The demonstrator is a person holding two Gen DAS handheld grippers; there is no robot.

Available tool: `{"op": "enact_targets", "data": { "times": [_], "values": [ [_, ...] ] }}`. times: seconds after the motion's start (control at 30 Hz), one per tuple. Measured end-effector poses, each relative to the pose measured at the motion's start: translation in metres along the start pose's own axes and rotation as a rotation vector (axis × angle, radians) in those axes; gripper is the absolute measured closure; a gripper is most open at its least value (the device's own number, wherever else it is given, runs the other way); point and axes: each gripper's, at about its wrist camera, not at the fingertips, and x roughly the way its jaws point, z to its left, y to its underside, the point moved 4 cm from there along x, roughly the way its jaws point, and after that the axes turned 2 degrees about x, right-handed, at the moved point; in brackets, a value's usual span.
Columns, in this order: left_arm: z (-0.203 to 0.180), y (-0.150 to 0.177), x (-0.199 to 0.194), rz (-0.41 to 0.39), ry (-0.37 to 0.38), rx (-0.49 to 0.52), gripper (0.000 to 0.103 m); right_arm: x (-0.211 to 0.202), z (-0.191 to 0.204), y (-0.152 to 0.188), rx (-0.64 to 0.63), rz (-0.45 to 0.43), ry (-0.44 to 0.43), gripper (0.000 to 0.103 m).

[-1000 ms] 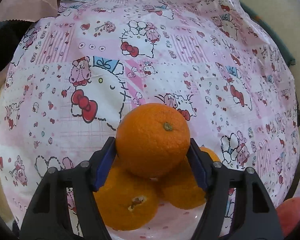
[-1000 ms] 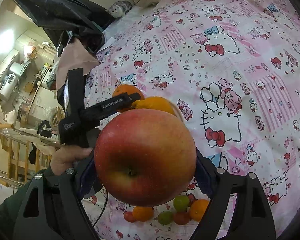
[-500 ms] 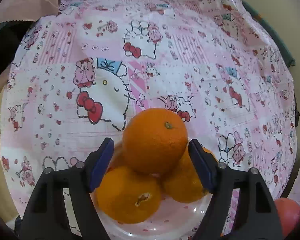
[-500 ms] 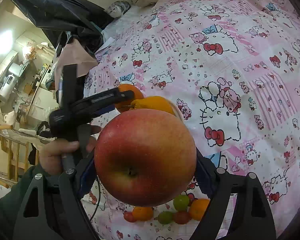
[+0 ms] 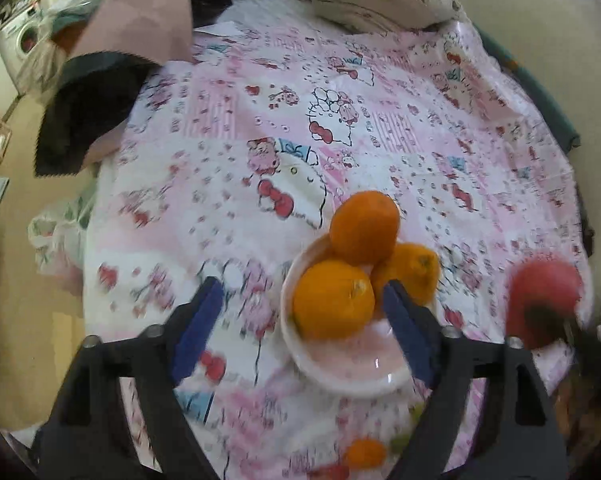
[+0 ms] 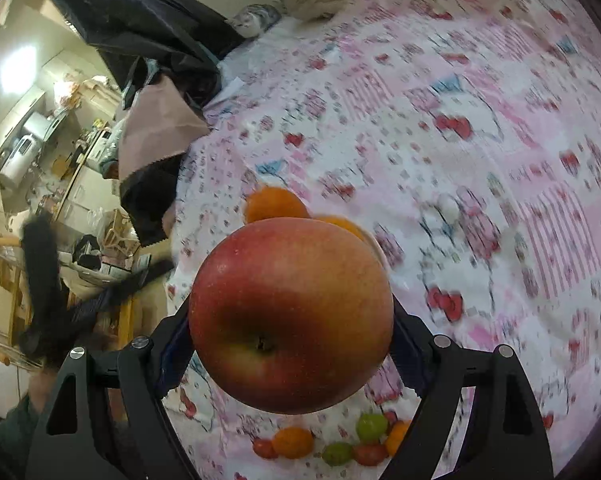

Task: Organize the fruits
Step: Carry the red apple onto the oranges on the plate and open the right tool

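Tablecloth (image 6: 480, 128) behind jaw-clamped apple (image 6: 290, 314)

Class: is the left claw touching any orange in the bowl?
Apart. In the left wrist view the left claw is opening with nothing gripped; the oranges sit in the bowl.

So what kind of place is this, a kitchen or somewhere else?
Probably a lived-in home, not a lab: a cartoon-print pink tablecloth covers the table, a washing machine stands at the far left, and cluttered shelves and appliances fill the room behind.

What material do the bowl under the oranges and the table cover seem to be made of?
Bowl: probably glazed ceramic or glossy plastic; its pale pink inside shows a bright highlight. Table cover: seemingly thin plastic or coated cloth; printed, creased, with a slight sheen. Neither is certain.
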Motion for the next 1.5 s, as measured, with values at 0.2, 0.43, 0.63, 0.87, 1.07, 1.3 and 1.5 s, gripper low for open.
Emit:
{"op": "enact_targets", "data": {
  "times": [0.2, 0.43, 0.63, 0.87, 1.07, 1.3, 1.5],
  "values": [
    [0.019, 0.039, -0.052, -0.051, 0.027, -0.068, 0.003, 0.048, 0.04, -0.031, -0.127, 0.047, 0.028, 0.017],
    [0.035, 0.046, -0.049, -0.066, 0.056, -0.126, 0.003, 0.104, 0.064, -0.028, -0.283, 0.109, 0.138, 0.017],
    [0.027, 0.037, -0.063, -0.132, 0.031, -0.1, 0.003, 0.127, 0.077, -0.008, -0.426, 0.15, 0.214, 0.017],
    [0.033, 0.038, -0.066, -0.128, 0.025, -0.117, 0.003, 0.14, 0.077, 0.013, -0.518, 0.169, 0.291, 0.017],
    [0.039, 0.039, -0.067, -0.126, 0.024, -0.148, 0.003, 0.147, 0.067, 0.017, -0.476, 0.179, 0.302, 0.017],
    [0.04, 0.04, -0.069, -0.128, 0.042, -0.159, 0.003, 0.145, 0.064, 0.014, -0.433, 0.19, 0.269, 0.016],
    [0.036, 0.04, -0.069, -0.13, 0.046, -0.149, 0.003, 0.142, 0.06, 0.007, -0.377, 0.189, 0.241, 0.016]
  ]
}}
